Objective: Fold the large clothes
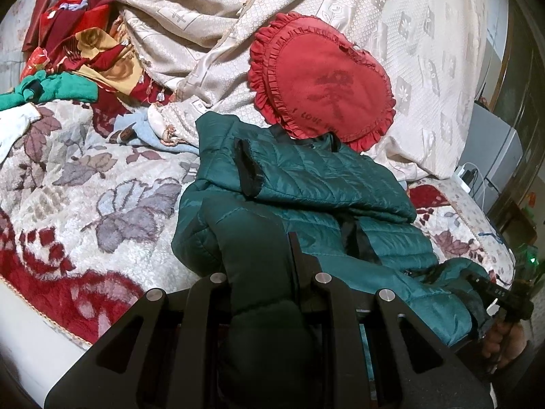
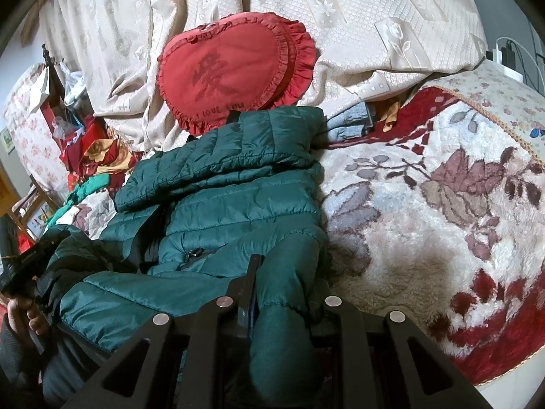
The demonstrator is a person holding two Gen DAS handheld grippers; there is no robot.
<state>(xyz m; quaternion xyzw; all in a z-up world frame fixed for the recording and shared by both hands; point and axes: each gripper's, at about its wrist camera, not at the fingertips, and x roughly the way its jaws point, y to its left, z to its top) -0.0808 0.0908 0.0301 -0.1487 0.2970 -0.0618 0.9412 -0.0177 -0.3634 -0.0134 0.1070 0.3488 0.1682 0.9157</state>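
Lying lengthwise on the bed, the green quilted jacket (image 1: 306, 184) runs from the near edge toward the red heart-shaped cushion (image 1: 316, 78), its collar end just touching the cushion's frill. One sleeve is folded across the chest, cuff pointing to the left of the left wrist view. The left gripper (image 1: 269, 272) pinches a bunched fold of the jacket's near hem, and the right gripper (image 2: 282, 272) pinches another fold of the same hem on the other side. Under the jacket spreads a fluffy blanket (image 1: 85, 184) with red and grey leaf patterns. Behind the cushion a cream embossed bedspread (image 1: 391, 34) is heaped up. A pile of red, yellow and green clothes (image 1: 78, 54) sits at the far left.
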